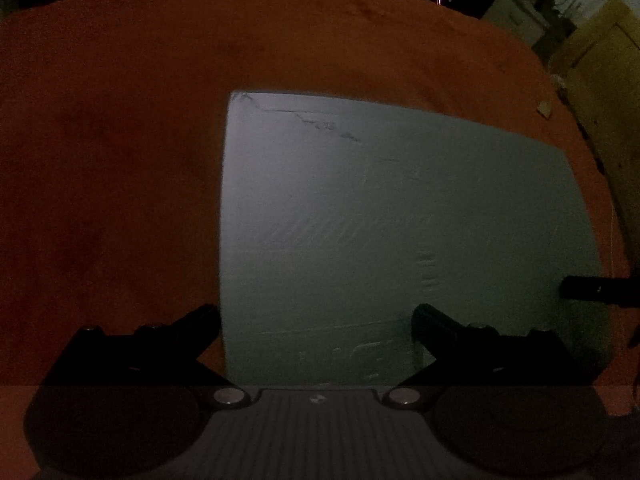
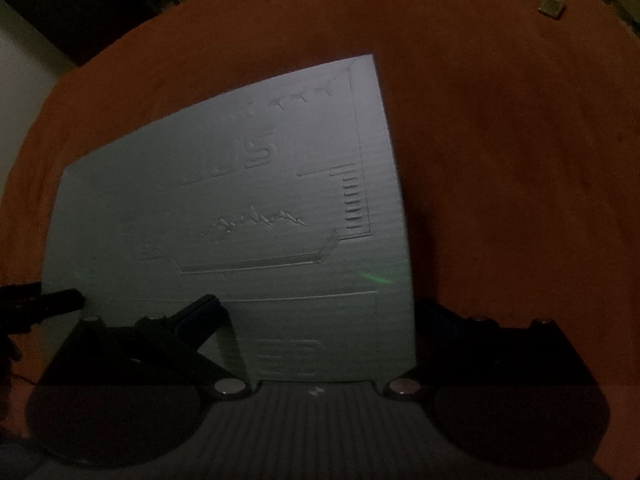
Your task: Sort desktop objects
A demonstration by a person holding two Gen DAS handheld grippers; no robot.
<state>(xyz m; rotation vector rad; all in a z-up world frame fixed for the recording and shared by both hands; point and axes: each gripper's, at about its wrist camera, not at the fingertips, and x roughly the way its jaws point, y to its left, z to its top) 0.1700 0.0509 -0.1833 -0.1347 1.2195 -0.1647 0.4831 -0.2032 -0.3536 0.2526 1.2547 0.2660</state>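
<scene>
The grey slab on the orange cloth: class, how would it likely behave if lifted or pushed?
The slab lies flat with straight edges and embossed relief, so it is probably stiff, not floppy. Being wide and thin, it should not roll or tip. On the cloth it would likely drag rather than glide. Its weight cannot be judged.

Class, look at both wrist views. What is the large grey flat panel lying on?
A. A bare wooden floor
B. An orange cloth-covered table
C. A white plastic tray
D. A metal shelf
B. The grey panel lies flat on the orange cloth, which surrounds it on every visible side in both views, with the open left gripper and right gripper at its near edge.
</scene>
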